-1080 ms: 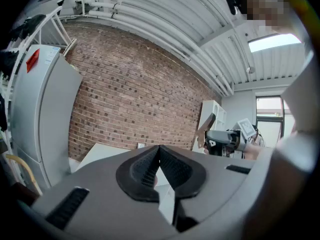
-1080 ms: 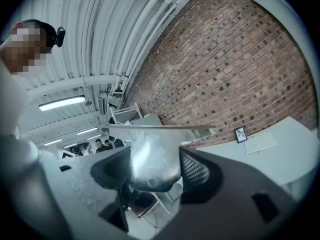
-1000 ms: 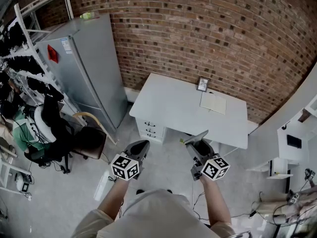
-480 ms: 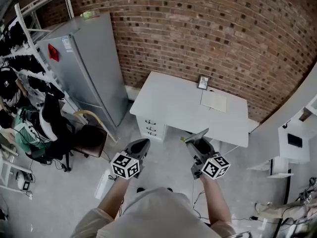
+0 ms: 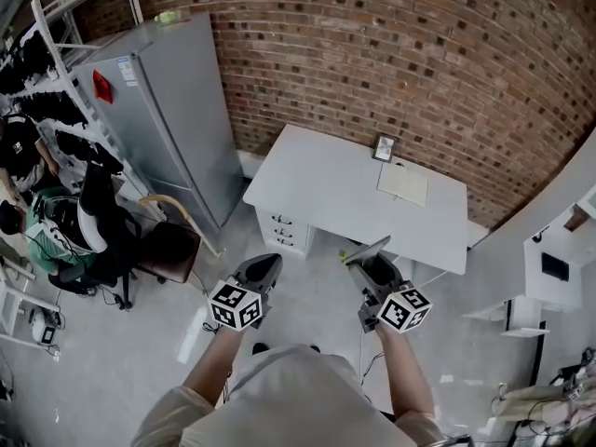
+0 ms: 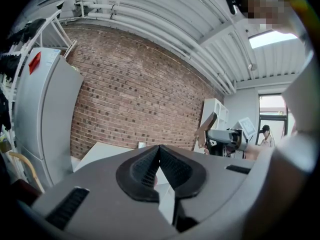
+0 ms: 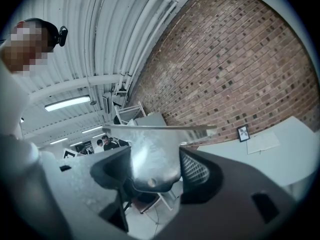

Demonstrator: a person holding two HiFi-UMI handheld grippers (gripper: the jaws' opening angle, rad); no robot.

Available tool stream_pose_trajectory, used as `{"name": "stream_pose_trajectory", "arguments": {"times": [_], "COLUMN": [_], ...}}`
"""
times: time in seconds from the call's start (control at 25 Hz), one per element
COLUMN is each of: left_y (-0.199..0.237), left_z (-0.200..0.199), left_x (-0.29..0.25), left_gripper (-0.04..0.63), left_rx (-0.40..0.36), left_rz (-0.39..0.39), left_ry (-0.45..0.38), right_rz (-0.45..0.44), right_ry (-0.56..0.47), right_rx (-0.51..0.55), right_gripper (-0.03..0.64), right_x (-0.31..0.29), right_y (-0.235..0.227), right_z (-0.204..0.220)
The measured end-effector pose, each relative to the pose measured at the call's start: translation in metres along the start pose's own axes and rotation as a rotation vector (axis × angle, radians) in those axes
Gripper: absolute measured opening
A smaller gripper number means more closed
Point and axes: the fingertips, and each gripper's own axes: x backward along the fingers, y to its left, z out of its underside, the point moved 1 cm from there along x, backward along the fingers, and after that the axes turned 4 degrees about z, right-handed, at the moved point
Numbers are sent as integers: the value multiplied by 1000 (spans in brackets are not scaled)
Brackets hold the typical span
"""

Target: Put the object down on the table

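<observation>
My right gripper (image 5: pixel 371 263) is shut on a flat grey metal piece (image 5: pixel 367 250), whose wide thin blade sticks out past the jaws (image 7: pixel 152 151). It hangs over the floor just short of the near edge of the white table (image 5: pixel 326 194). My left gripper (image 5: pixel 264 268) is level with it to the left, also over the floor. Its ribbed pads (image 6: pixel 147 169) meet at the tips with nothing between them. In the left gripper view the right gripper (image 6: pixel 222 135) and the metal piece show at the right.
On the table's far side lie a pale notebook (image 5: pixel 403 184) and a small picture frame (image 5: pixel 383 147). A drawer unit (image 5: pixel 282 236) stands under its left end. A grey fridge (image 5: pixel 158 110), a dark chair (image 5: pixel 168 254) and a clothes rack (image 5: pixel 56 82) fill the left. A brick wall (image 5: pixel 391 54) stands behind.
Both grippers keep their hold and position before me. The view has tilted slightly, and a person in dark clothes has come into sight by the rack at the far left.
</observation>
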Motion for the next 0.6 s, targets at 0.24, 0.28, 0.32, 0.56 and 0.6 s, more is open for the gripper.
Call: {"name": "stream_pose_trajectory", "arguments": {"times": [0.24, 0.28, 0.32, 0.56, 0.6], "left_y": [-15, -17, -19, -33, -35], "left_z": [9, 10, 12, 21, 22], "left_x": [-8, -9, -10, -16, -16], "left_gripper": [-6, -6, -6, -6, -6], "left_rx": [-3, -2, -1, 5, 6], "left_rz": [-33, -39, -46, -78, -83], "left_ry": [5, 4, 3, 3, 3], "right_rz": [-34, -41, -48, -78, -82], "right_ry": [25, 30, 35, 56, 58], "right_rx": [0, 1, 3, 11, 12], "right_gripper": [288, 288, 290, 288, 288], "right_x": [9, 10, 11, 16, 17], "right_y": [-13, -15, -17, -28, -29], "right_z": [2, 3, 4, 8, 8]}}
